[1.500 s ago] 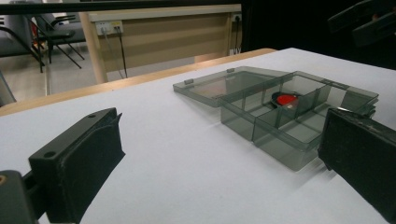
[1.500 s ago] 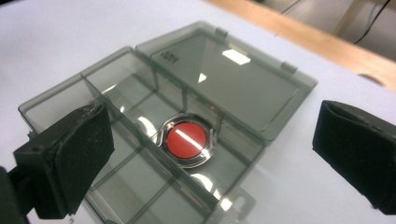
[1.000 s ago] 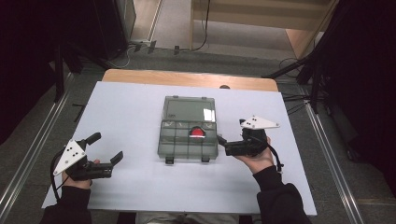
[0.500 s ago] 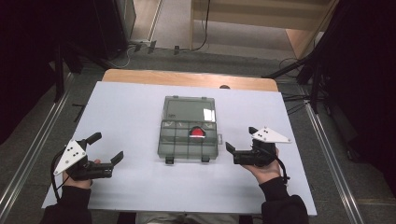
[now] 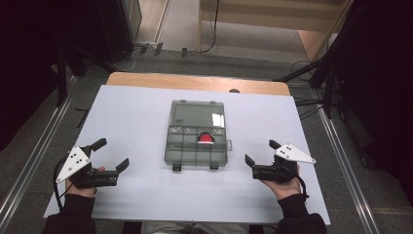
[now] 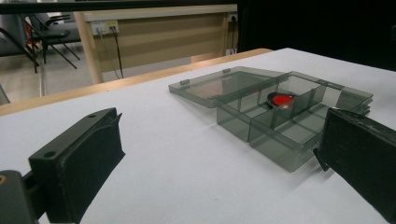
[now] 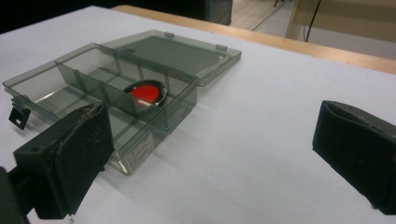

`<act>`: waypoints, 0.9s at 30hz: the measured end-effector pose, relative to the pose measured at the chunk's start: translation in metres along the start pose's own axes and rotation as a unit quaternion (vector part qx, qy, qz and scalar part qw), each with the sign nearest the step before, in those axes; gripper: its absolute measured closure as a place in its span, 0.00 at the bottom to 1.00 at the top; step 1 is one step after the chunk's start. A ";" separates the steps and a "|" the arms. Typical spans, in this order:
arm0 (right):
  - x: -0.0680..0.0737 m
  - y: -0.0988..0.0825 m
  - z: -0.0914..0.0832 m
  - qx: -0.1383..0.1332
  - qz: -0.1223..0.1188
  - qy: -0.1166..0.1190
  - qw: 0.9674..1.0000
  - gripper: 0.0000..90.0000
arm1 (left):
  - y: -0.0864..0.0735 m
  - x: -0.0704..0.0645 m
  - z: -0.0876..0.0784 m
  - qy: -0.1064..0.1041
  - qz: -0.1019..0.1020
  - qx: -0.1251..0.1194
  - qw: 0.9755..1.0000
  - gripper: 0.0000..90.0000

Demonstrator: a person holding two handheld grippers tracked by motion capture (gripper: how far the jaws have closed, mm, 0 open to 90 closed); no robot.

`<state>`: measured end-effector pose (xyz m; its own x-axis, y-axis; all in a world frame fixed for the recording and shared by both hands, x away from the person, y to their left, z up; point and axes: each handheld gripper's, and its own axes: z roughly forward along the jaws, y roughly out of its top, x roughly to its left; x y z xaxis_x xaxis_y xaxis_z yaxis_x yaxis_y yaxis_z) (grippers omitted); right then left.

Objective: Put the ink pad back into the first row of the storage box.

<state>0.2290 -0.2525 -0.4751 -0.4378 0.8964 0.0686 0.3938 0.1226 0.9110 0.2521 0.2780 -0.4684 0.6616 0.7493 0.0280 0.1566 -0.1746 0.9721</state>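
A smoky clear compartment box point(image 5: 195, 151) lies open at the table's middle, its lid point(image 5: 197, 115) flat behind it. One compartment holds a small red round thing point(image 5: 205, 139). My left gripper point(image 5: 112, 154) rests open near the front left, well apart from the box. At the front right my right gripper point(image 5: 260, 152) is open too, a short way off the box's right side. The left gripper view has the box point(image 6: 289, 122) and red thing point(image 6: 281, 99) beyond the empty left gripper point(image 6: 219, 163). In the right gripper view the box point(image 7: 93, 88) and red thing point(image 7: 144, 93) lie ahead of the right gripper point(image 7: 210, 154).
A white sheet point(image 5: 146, 117) covers the table, with a wooden edge point(image 5: 195, 83) at the far side. Two small latches point(image 5: 176, 167) stick out from the box's front. Dark stands and cables flank the table on the floor.
My right gripper has drawn back from the box's right side, moving right and toward the person. The left gripper and the box have stayed put.
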 end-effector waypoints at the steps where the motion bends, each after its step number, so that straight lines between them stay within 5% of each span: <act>1: -0.001 -0.002 -0.002 -0.004 0.001 -0.002 1.000 0.00 | 0.000 0.000 0.000 -0.001 0.000 0.000 1.000 0.00; 16: -0.022 -0.035 -0.029 -0.069 0.012 -0.021 0.997 0.00 | -0.001 -0.001 0.002 -0.016 -0.001 0.012 1.000 0.00; 27: -0.028 -0.052 -0.038 -0.068 0.017 -0.023 0.997 0.00 | -0.001 -0.001 0.003 -0.015 0.004 0.013 1.000 0.00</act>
<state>0.1898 -0.3000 -0.5083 -0.3873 0.9180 0.0855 0.2938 0.0350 0.9552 0.2530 0.2757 -0.4701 0.6844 0.7285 0.0278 0.1710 -0.1974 0.9653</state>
